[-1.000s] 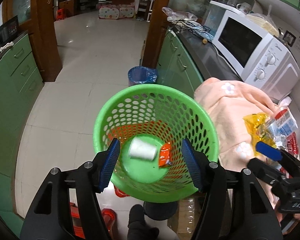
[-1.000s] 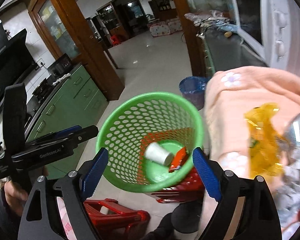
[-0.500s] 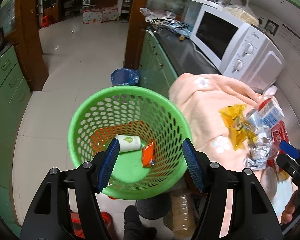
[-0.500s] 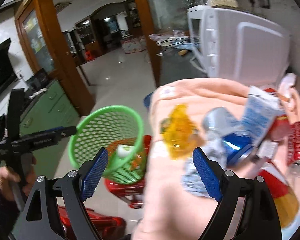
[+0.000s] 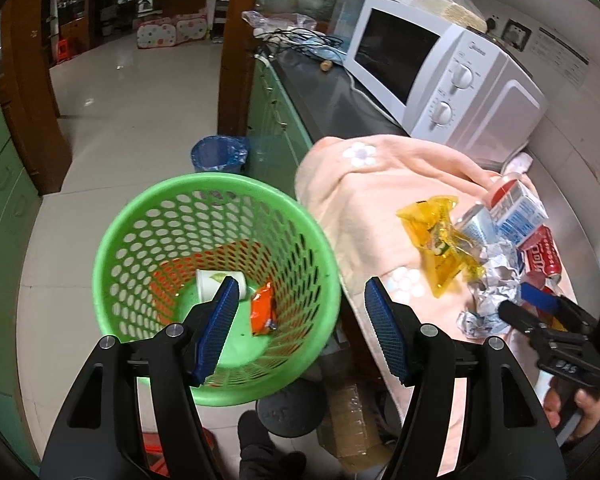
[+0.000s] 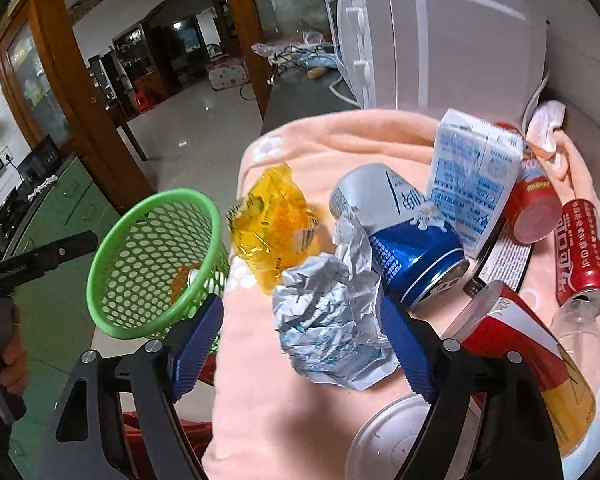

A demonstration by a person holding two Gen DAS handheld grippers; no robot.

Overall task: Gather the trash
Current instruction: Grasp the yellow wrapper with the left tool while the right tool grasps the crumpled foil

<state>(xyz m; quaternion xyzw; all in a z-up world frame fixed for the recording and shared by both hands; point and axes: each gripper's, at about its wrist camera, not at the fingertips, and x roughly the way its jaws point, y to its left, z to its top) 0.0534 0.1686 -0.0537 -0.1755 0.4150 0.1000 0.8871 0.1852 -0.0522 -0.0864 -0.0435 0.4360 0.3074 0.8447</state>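
Right gripper (image 6: 300, 344): fingers spread, empty, either side of crumpled foil (image 6: 332, 320) on pink towel (image 6: 268, 392). Beside foil: yellow wrapper (image 6: 272, 228), blue can (image 6: 400, 240), carton (image 6: 472, 176). Left gripper (image 5: 300, 332): spread, empty, above green basket (image 5: 140, 224) holding cup (image 5: 212, 282), orange packet (image 5: 261, 312).

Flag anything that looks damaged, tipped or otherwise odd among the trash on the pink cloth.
The blue-and-silver can lies tipped on its side, dented. The red can also lies flat, open end facing the camera. Crumpled foil wrapper sits between the open right gripper fingers, ungrasped.
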